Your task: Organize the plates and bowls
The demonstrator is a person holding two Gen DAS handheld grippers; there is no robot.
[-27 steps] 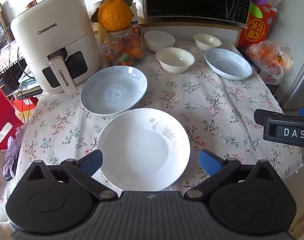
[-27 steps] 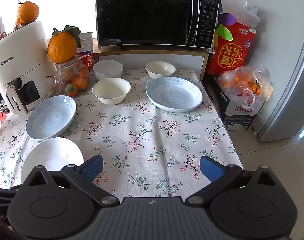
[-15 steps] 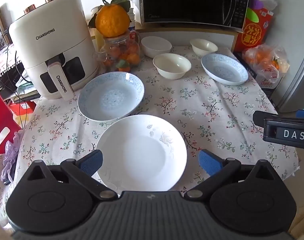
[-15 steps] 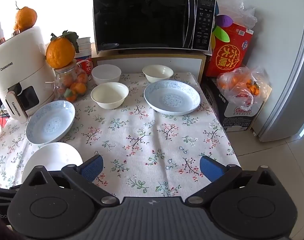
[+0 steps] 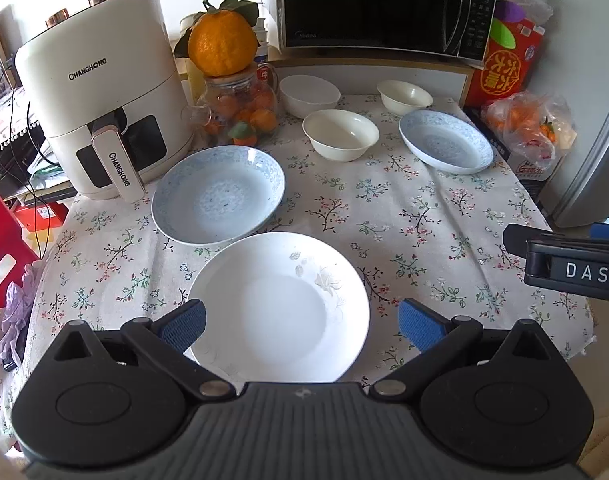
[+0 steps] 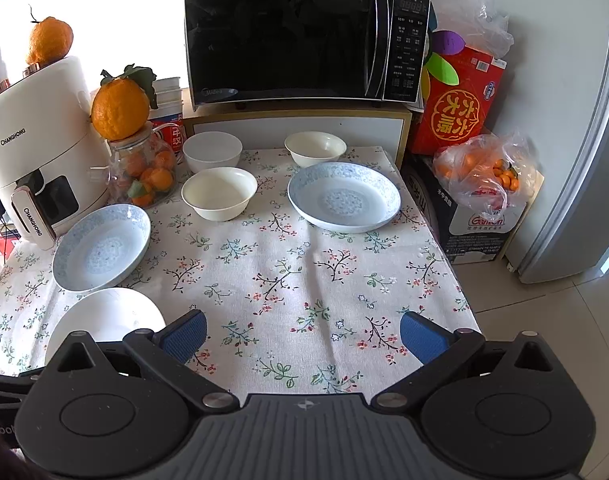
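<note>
A white plate (image 5: 280,304) lies nearest me on the flowered tablecloth (image 5: 404,216), with my open left gripper (image 5: 302,326) hovering over its near edge, nothing between the pads. Behind it sits a blue-patterned plate (image 5: 218,196); a second blue plate (image 5: 444,146) lies far right. Three white bowls stand at the back: one in the middle (image 5: 340,134), one behind it (image 5: 309,94), one at the right (image 5: 404,96). My right gripper (image 6: 302,338) hangs open above bare cloth, near the front edge; the blue plate (image 6: 344,196) lies beyond it.
A white air fryer (image 5: 100,92) stands at the back left beside a glass jar of small oranges (image 5: 240,110) topped by a big orange. A black microwave (image 6: 304,40) sits on a shelf behind the table. A bag of oranges (image 6: 484,172) and boxes stand right.
Both grippers have drawn back and risen a little, so the plates and bowls look slightly farther off. Nothing on the table has moved and both stay open.
</note>
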